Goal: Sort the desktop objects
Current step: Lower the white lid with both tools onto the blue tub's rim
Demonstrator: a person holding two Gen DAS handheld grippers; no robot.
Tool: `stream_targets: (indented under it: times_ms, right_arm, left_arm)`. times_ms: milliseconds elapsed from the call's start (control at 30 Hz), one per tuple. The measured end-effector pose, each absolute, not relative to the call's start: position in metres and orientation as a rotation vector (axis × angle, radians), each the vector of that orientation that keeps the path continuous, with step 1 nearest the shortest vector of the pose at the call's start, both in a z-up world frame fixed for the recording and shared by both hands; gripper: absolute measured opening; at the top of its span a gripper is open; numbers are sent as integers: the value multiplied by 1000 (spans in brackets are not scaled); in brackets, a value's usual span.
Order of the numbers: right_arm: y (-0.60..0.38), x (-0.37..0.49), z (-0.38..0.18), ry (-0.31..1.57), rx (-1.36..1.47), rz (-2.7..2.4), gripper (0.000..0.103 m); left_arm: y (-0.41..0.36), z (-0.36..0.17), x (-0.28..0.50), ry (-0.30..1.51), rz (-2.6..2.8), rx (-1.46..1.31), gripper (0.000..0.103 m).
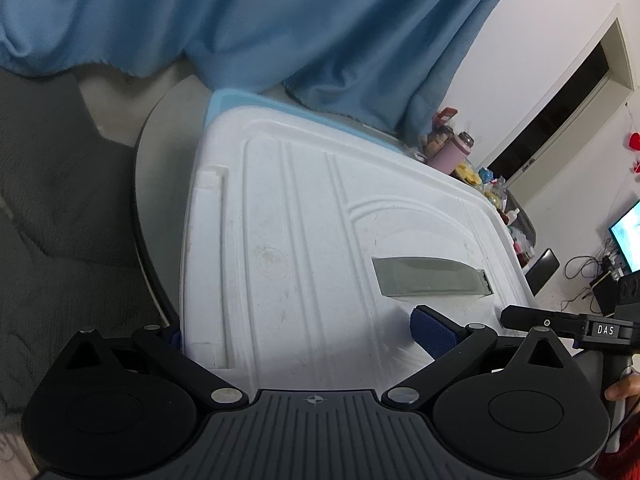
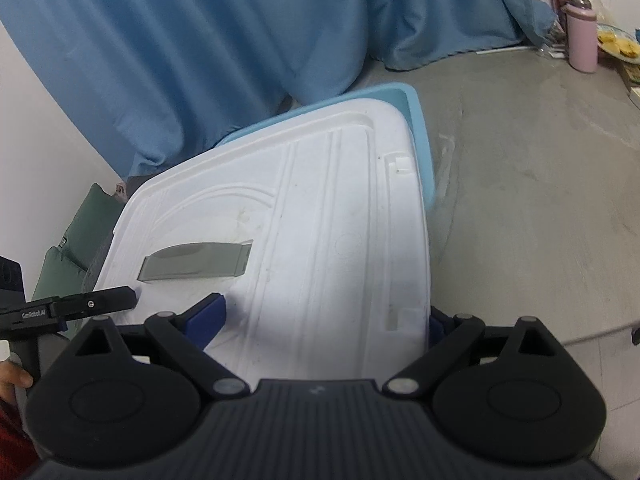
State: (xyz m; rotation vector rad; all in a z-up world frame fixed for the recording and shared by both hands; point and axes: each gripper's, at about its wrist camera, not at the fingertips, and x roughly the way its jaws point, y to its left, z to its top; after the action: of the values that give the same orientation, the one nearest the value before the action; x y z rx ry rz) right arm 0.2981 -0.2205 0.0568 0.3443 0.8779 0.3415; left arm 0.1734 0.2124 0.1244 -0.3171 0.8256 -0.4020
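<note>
Nearest to us, the left gripper [image 1: 298, 334] has its jaws spread wide, one blue ribbed pad [image 1: 434, 330] resting over the near right part of the white ribbed plastic lid [image 1: 280, 248], the other finger down past the lid's near left edge. We cannot tell whether either pad presses on the plastic.

The right gripper [image 2: 326, 320] likewise has its jaws wide apart: its left blue pad [image 2: 208, 318] lies over the lid [image 2: 320, 240], its right finger just outside the lid's right edge. In each wrist view the other gripper's black finger reaches in from the side near the lid's near corner.

The lid sits askew on a light blue plastic storage bin [image 2: 418, 136], whose rim shows along the far side and right. A grey rectangular slot [image 1: 430, 278] is set in the arched panel of the lid. The bin stands on a grey round tabletop [image 2: 540, 184].

Farther off on the table, well apart from the bin, stand a pink cylindrical bottle [image 2: 582, 40] and yellow snack packets [image 2: 618, 46]. Behind everything hangs a blue fabric curtain [image 2: 200, 60].
</note>
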Motion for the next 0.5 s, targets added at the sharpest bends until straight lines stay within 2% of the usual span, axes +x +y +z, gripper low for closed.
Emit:
stream_targets:
  times_ms: [500]
  right_arm:
    - [-222,340,58,862,364,311,96]
  left_arm:
    - [211,139,255,836,-424,-299,103]
